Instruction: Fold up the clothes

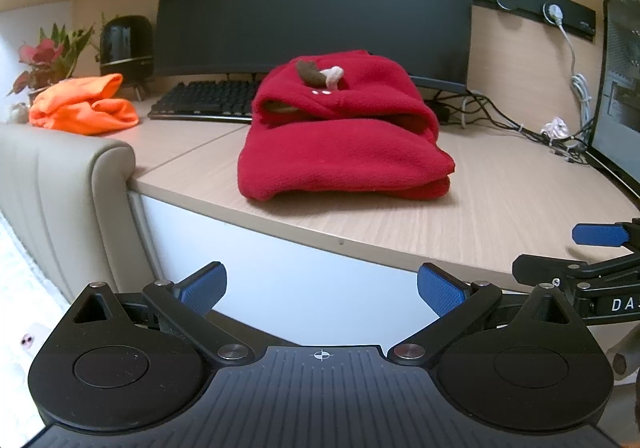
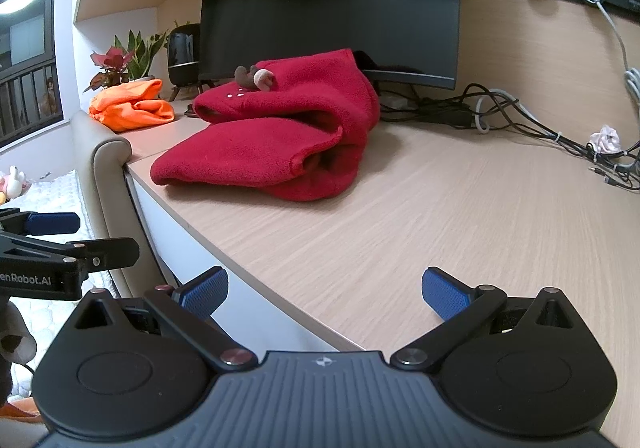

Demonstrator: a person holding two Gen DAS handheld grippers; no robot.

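Surroundings: monitor (image 1: pixel 312 0) and keyboard (image 1: pixel 204 102) behind red fleece hoodie (image 1: pixel 340 140); orange garment (image 1: pixel 82 108) at 10 o'clock.
Hoodie: folded on counter (image 2: pixel 440 216), at 12 o'clock, well apart from both.
Jaws: left gripper (image 1: pixel 320 288) and right gripper (image 2: pixel 324 288) wide, empty.

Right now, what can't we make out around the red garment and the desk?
- Keyboard: right end hidden behind the red garment in the left wrist view; almost wholly hidden in the right.
- Monitor stand: base covered by the garment in both views.
- Second screen: cut off by the right edge, left wrist view.
- Garment's inner layers: folded under, unseen.
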